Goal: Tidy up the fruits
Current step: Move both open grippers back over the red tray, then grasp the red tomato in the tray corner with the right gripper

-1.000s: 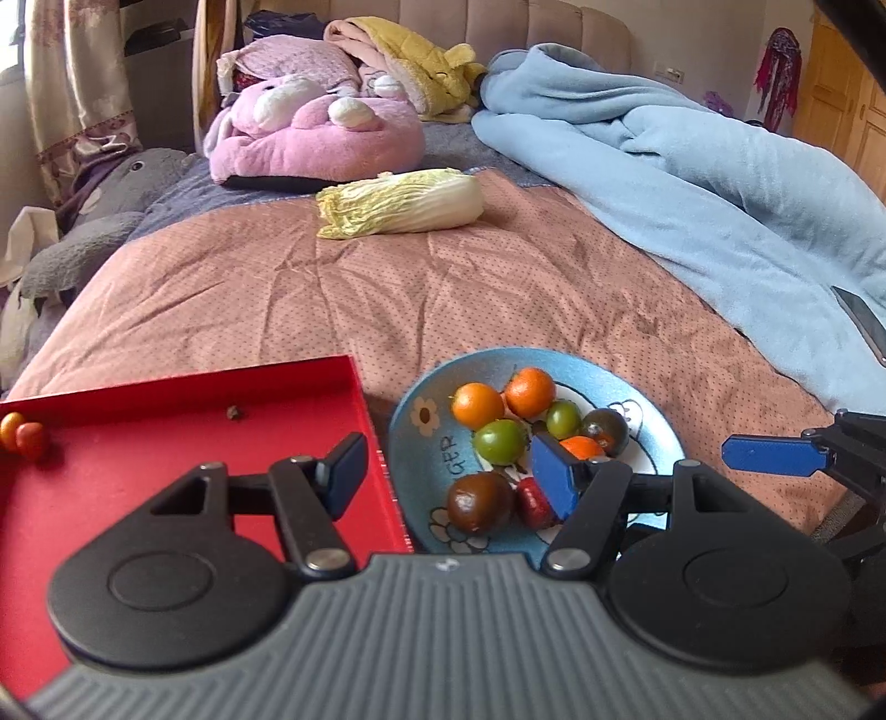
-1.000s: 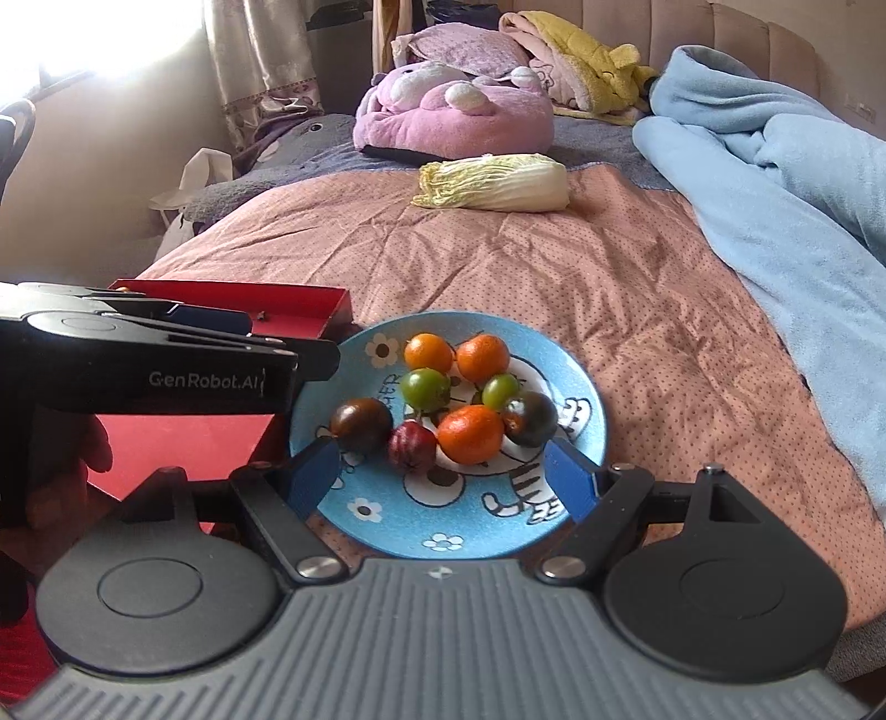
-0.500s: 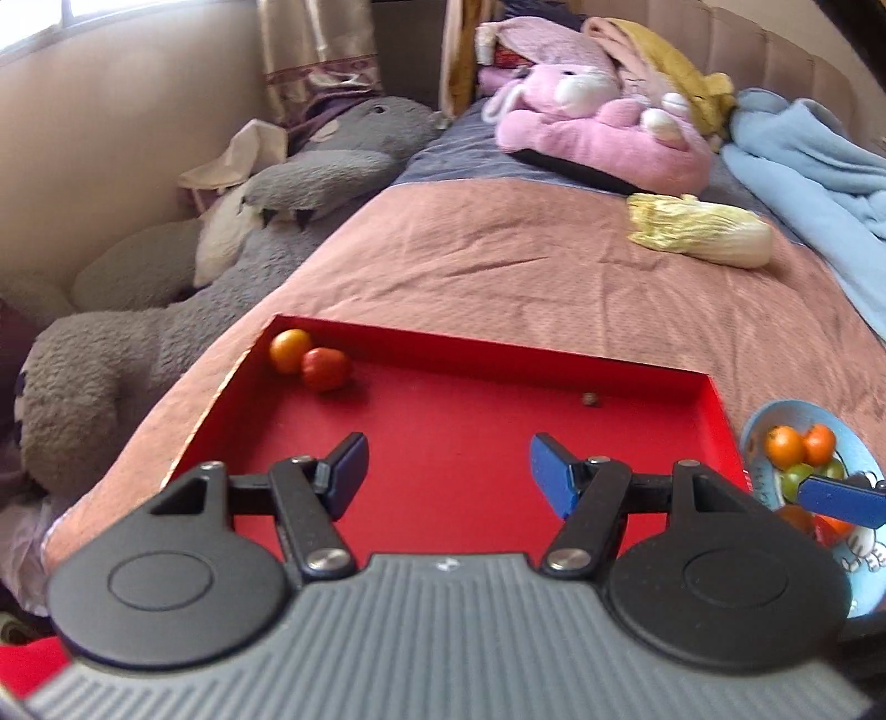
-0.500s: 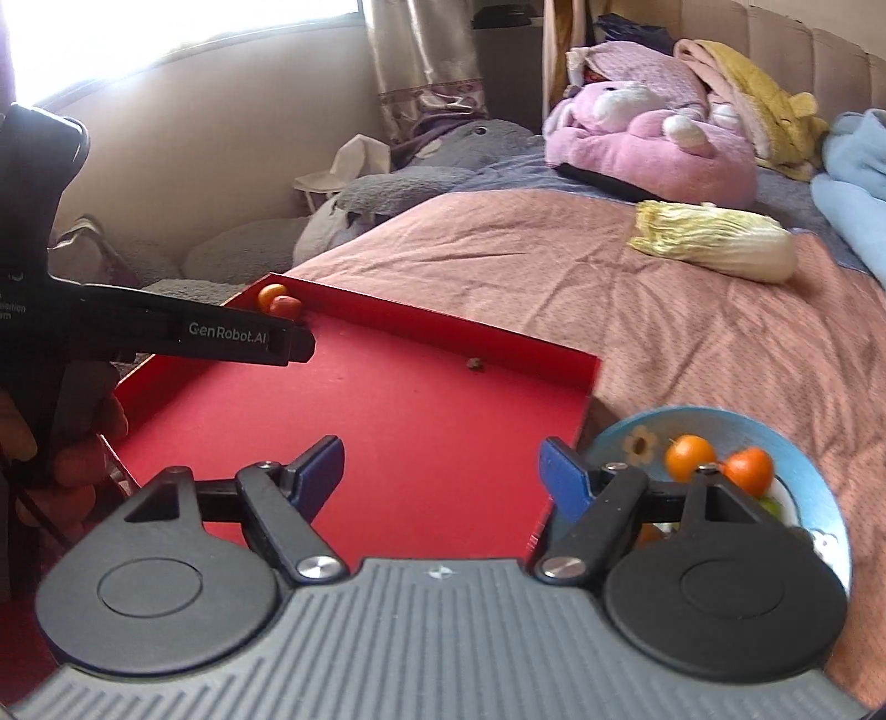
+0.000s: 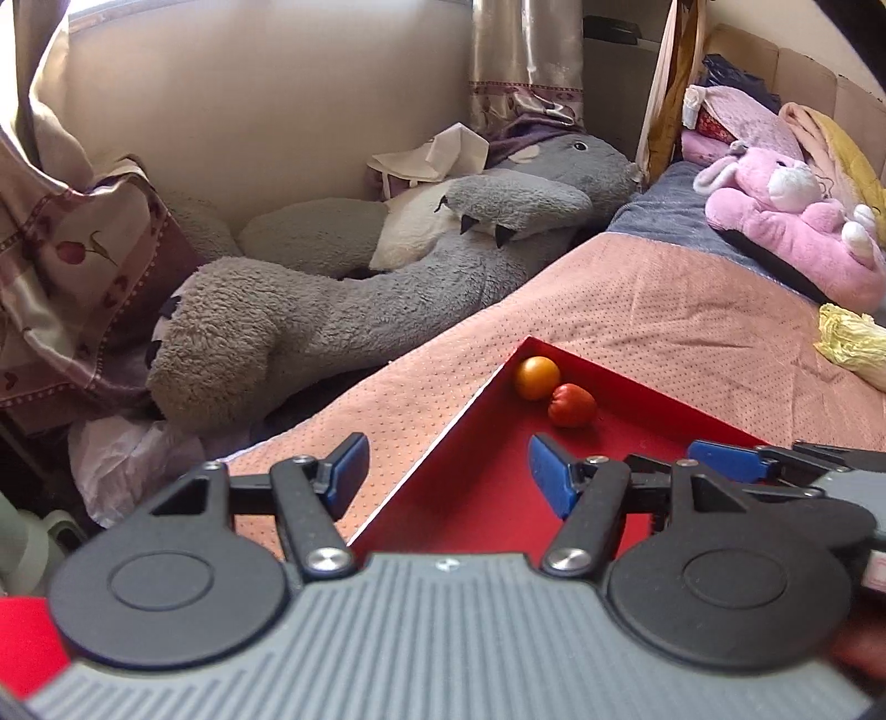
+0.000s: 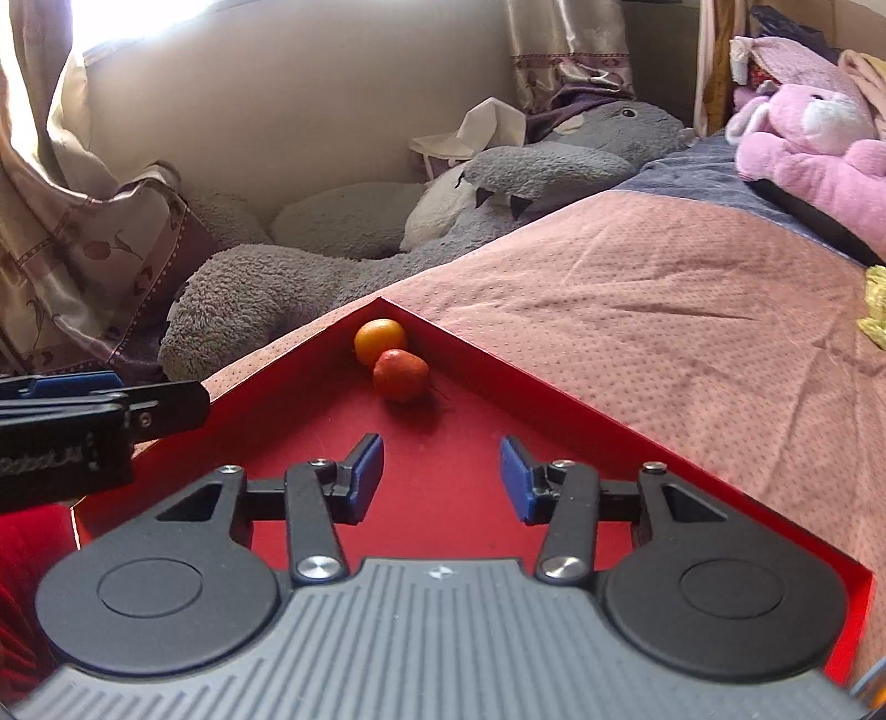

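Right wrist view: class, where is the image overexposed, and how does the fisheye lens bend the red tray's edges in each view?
Right wrist view: the window is blown out at top left, and the red tray rims bow into a wedge. Left wrist view: milder glare at the top-left corner; the tray's rim likewise curves.

An orange fruit (image 6: 380,342) sits tucked in the far corner of the red tray (image 6: 554,410), touching a red fruit (image 6: 400,375) just in front of it.
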